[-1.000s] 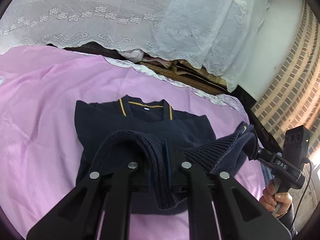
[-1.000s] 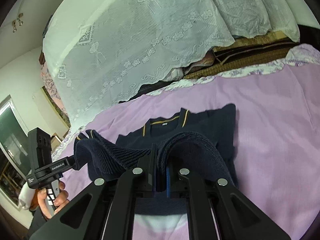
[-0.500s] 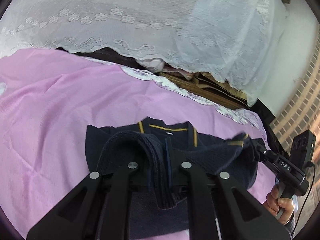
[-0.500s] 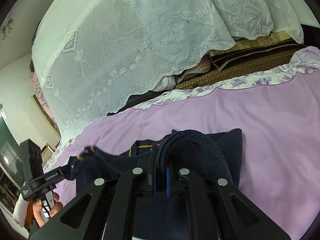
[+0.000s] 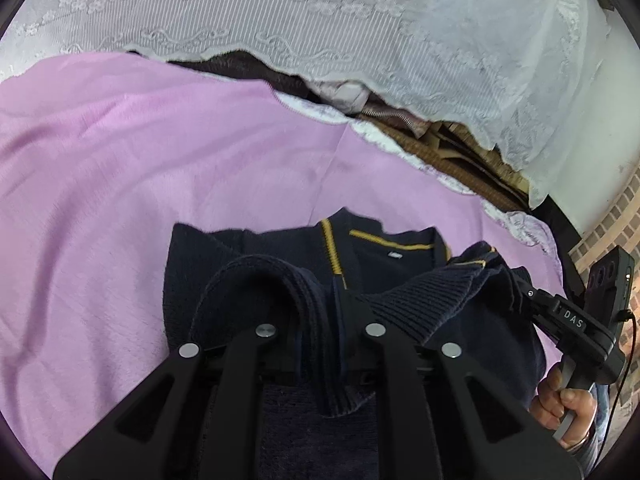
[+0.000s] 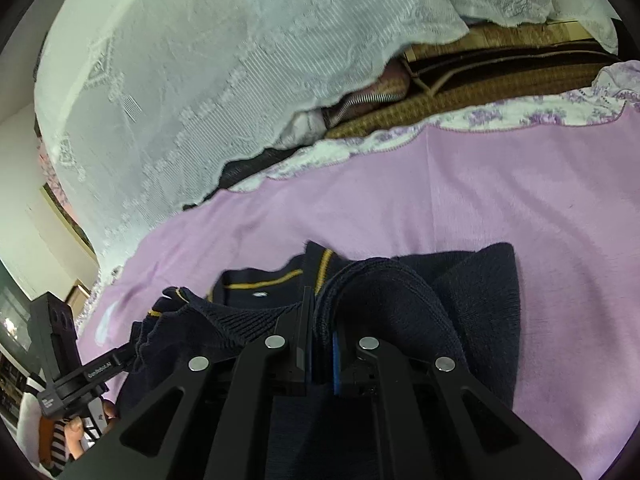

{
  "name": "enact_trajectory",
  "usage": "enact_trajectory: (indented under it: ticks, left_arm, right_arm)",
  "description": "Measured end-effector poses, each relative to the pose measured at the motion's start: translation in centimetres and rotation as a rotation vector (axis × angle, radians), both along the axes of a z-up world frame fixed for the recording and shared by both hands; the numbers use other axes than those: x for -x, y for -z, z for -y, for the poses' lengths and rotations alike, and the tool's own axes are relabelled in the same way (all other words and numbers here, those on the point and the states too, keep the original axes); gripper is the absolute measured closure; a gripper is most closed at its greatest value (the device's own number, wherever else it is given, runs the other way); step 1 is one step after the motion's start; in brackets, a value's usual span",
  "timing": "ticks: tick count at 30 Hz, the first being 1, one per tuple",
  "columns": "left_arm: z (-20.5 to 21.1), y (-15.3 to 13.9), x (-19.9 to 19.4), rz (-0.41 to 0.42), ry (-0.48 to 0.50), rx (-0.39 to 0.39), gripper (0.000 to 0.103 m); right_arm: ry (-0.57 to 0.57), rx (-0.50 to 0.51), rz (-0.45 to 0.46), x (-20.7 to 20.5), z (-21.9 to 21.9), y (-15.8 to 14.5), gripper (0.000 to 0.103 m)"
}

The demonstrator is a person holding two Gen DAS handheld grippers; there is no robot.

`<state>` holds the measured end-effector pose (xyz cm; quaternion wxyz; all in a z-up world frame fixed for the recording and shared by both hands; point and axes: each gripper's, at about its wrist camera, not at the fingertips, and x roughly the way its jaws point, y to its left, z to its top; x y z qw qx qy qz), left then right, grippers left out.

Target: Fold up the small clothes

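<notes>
1. A navy sweater (image 5: 208, 264) with yellow trim at the collar lay on a pink blanket (image 5: 120, 160) spread over a bed; its collar end pointed away from both cameras.
2. The left tool (image 5: 338, 300) was clenched on a ribbed edge of the sweater, and the knit rose in a hump over its left finger.
3. In the left wrist view, the right tool (image 5: 520, 292) appeared at the right side, gripping another part of the same ribbed edge, with a hand (image 5: 564, 412) around its handle below.
4. The right tool (image 6: 320, 312) was likewise closed on the ribbed knit, which bulged up over its right finger.
5. In the right wrist view, the left tool (image 6: 136, 344) showed at the lower left, holding the raised edge of the sweater (image 6: 480, 304) with a bit of yellow trim beside its tip.
6. The lifted edge stretched between the two tools, above the lower layer of the sweater resting flat on the blanket.
7. A white label sat just below the yellow line inside the collar.
8. Beyond the blanket, a white lace cloth (image 6: 200, 100) draped over a pile of brown bedding (image 6: 500, 80).
9. A brick wall (image 5: 612, 216) stood at the far right of the left wrist view.
</notes>
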<state>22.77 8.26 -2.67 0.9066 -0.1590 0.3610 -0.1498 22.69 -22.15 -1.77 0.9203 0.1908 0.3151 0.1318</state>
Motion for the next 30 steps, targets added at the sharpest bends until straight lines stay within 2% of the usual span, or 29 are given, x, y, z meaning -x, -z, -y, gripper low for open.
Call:
enact_trajectory:
  ticks: [3,7,10,12,13,14,15,16,18,19,21,25,26,30]
  left_arm:
    - [-0.2,0.3,-0.4,-0.01,0.004,0.017,0.09]
    - [0.0,0.3,-0.3,-0.004,0.004,0.003,0.09]
    - [-0.2,0.2,0.0,0.004,0.006,0.01,0.088]
    - [-0.3,0.0,0.4,0.017,0.005,0.015,0.085]
    - [-0.3,-0.2,0.7,0.028,0.004,0.015,0.083]
    - [-0.5,-0.6,1.2,0.052,0.001,0.015,0.077]
    - [-0.5,-1.0,1.6,0.075,-0.002,0.013,0.066]
    - [-0.7,-1.4,2.1,0.103,-0.014,0.006,0.057]
    - [-1.1,-2.4,3.4,0.176,-0.056,-0.011,0.029]
    - [-1.3,-3.0,4.0,0.216,-0.089,-0.025,0.026]
    - [-1.5,-3.7,4.6,0.253,-0.086,-0.017,0.026]
    - [-0.5,-3.5,3.7,0.22,-0.003,-0.006,0.026]
    - [0.3,-3.3,3.2,0.203,0.024,-0.032,0.026]
    - [2.1,-2.4,1.5,0.157,0.039,-0.129,0.026]
  right_arm:
    - [-0.001,0.007,-0.023,-0.7,-0.2,0.8,0.096]
    - [0.005,-0.027,-0.028,-0.7,0.4,1.3,0.095]
    - [0.004,-0.023,-0.012,-0.2,0.4,1.2,0.09]
    - [0.005,-0.016,0.005,0.1,0.3,1.0,0.081]
    - [0.007,-0.016,0.019,0.4,0.4,0.8,0.069]
    - [0.027,-0.006,0.044,0.9,0.5,0.4,0.056]
    - [0.041,-0.002,0.067,1.4,0.7,0.1,0.054]
    - [0.049,0.001,0.09,1.8,0.9,-0.2,0.054]
    - [0.069,0.014,0.137,2.8,1.2,-0.7,0.053]
    - [0.08,0.023,0.159,3.1,1.2,-1.0,0.053]
    - [0.082,0.052,0.182,3.5,0.9,-1.3,0.053]
    - [0.025,0.141,0.183,3.0,-1.2,-1.5,0.067]
    - [0.01,0.157,0.18,2.9,-1.7,-1.5,0.071]
    - [-0.042,0.193,0.174,2.6,-3.1,-1.7,0.072]
